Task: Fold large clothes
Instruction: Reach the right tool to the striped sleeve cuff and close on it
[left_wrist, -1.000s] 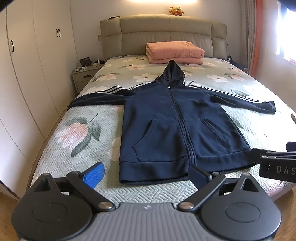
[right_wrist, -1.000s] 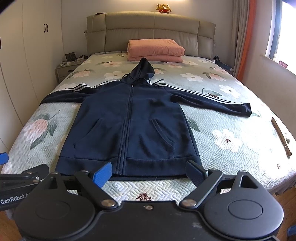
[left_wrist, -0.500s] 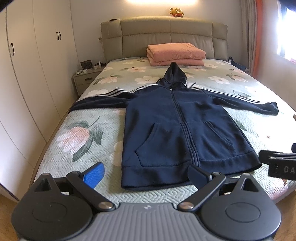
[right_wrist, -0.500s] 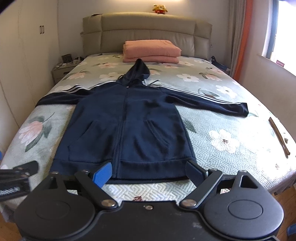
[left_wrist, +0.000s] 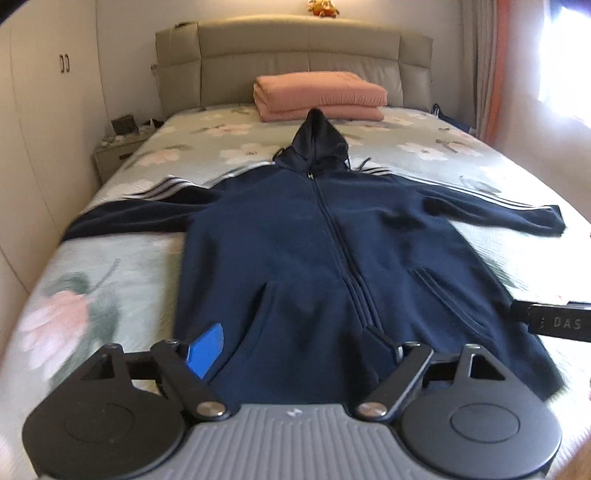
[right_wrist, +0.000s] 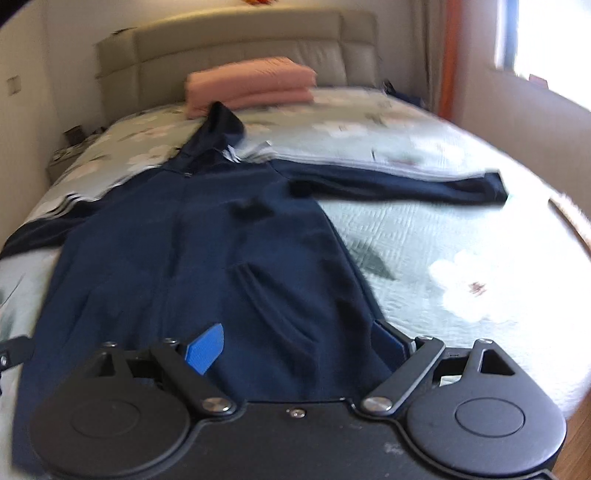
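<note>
A navy zip hoodie (left_wrist: 325, 251) with white-striped sleeves lies flat, face up, on the floral bedspread, sleeves spread to both sides and hood toward the headboard. It also shows in the right wrist view (right_wrist: 207, 258). My left gripper (left_wrist: 295, 347) is open and empty, low over the hoodie's lower left front. My right gripper (right_wrist: 295, 343) is open and empty, low over the lower right front near the hem. The right gripper's side (left_wrist: 554, 323) shows at the right of the left wrist view.
A folded pink blanket (left_wrist: 317, 96) lies by the padded headboard (left_wrist: 295, 62). A nightstand (left_wrist: 118, 151) and white wardrobes (left_wrist: 44, 110) stand to the left. A curtain and window (right_wrist: 480, 55) are on the right. A wooden stick (right_wrist: 569, 218) lies at the bed's right edge.
Both grippers have moved forward and down from beyond the bed's foot edge to over the hoodie's lower part. The right view has swung toward the right sleeve. The hoodie has not moved.
</note>
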